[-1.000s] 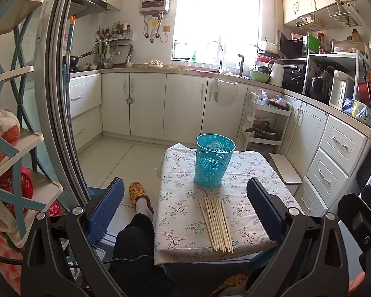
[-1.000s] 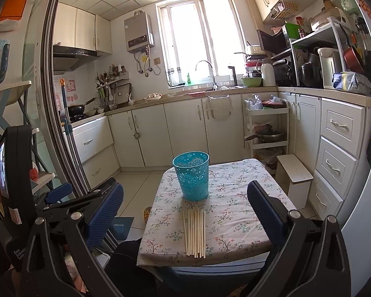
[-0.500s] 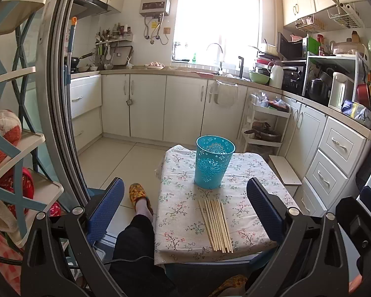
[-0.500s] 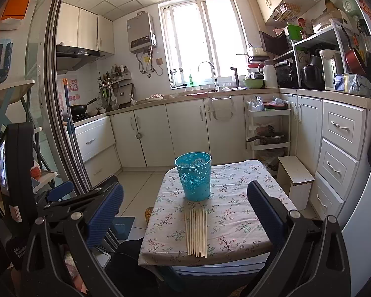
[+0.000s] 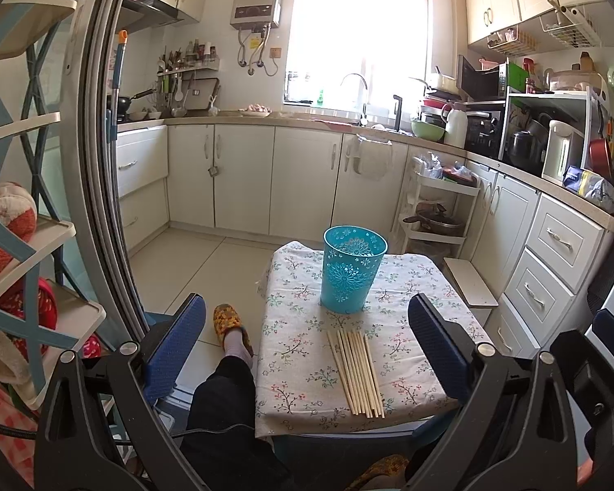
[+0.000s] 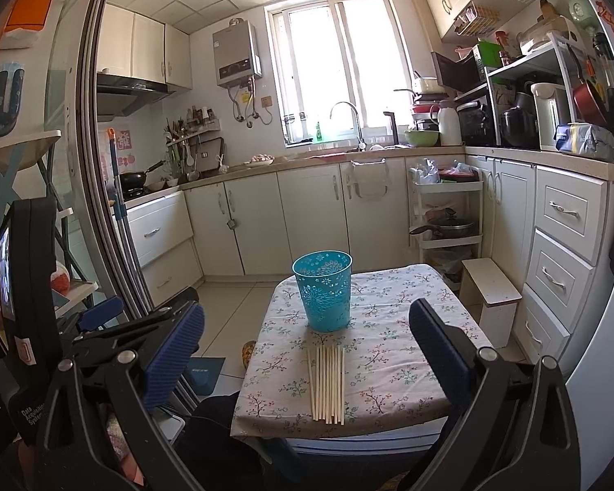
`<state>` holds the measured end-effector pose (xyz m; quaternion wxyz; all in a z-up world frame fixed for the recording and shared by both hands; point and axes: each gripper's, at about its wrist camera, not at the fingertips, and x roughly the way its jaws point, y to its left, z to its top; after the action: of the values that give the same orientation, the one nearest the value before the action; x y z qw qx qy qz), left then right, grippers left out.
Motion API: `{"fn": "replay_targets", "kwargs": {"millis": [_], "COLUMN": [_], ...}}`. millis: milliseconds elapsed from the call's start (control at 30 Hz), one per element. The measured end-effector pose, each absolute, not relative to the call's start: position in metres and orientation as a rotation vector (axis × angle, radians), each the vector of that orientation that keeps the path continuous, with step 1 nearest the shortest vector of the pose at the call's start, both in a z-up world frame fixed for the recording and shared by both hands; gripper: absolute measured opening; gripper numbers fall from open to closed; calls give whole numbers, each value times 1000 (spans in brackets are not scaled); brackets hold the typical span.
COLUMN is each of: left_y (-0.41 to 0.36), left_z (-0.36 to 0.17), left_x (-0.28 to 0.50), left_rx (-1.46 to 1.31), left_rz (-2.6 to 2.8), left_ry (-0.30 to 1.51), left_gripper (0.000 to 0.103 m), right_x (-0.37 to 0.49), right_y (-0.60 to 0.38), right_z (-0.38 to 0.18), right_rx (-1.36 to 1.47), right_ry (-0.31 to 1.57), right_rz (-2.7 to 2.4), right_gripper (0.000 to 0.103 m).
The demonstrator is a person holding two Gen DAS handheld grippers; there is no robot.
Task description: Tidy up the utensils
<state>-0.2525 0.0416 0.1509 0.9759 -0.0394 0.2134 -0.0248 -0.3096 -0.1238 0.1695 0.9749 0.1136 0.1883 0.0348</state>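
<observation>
The chopsticks [image 6: 326, 384] lie side by side in the lower middle of the frame, just below the blue cup [image 6: 324, 290]; the left gripper [image 5: 305, 345] and right gripper [image 6: 307, 352] hang wide open, holding nothing; thin sticks could roll or slip from a pinch, or bump the light cup over; the small table [image 6: 393, 372] wears a flowery cloth in a sunny kitchen.

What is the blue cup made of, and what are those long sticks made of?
The blue cup looks like plastic: bright even colour, with a lacy pattern of small holes moulded into its wall. The chopsticks look like bare wood or bamboo: pale tan, matte, no shine. The tablecloth under them looks like printed fabric with flowers.
</observation>
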Motion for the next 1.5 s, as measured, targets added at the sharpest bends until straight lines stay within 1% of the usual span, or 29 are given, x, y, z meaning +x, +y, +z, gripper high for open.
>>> {"fn": "replay_targets", "kwargs": {"millis": [333,533,733,933,1267,1333,1367,1400,1433,1500], "left_y": [39,37,29,25,20,18,17,16,14,11], "left_z": [152,141,124,98,37,25,20,14,8,-1], "left_x": [-249,-226,-193,-152,-84,-73,-68,-63,-58,-51], "left_rx": [-54,-34,-10,-6,10,15,18,23,24,26], "left_rz": [-36,-22,-31,-30,-3,-3,-3,-4,-5,-7], "left_ry": [420,458,514,594,746,775,785,802,815,843], "left_gripper": [95,95,95,95,95,95,95,95,95,95], "right_x": [-303,-288,-260,-223,-153,-141,-134,-128,-122,-111], "right_y": [-129,-132,-139,-141,-147,-149,-151,-151,-152,-153], "right_z": [169,159,141,115,58,44,36,30,23,10], "right_rx": [285,293,275,258,246,248,250,252,258,264], "right_ry": [402,409,455,527,652,687,711,731,748,781], "right_rz": [93,95,69,57,49,55,63,69,78,94], "right_gripper": [96,96,96,96,95,87,80,75,72,60]}}
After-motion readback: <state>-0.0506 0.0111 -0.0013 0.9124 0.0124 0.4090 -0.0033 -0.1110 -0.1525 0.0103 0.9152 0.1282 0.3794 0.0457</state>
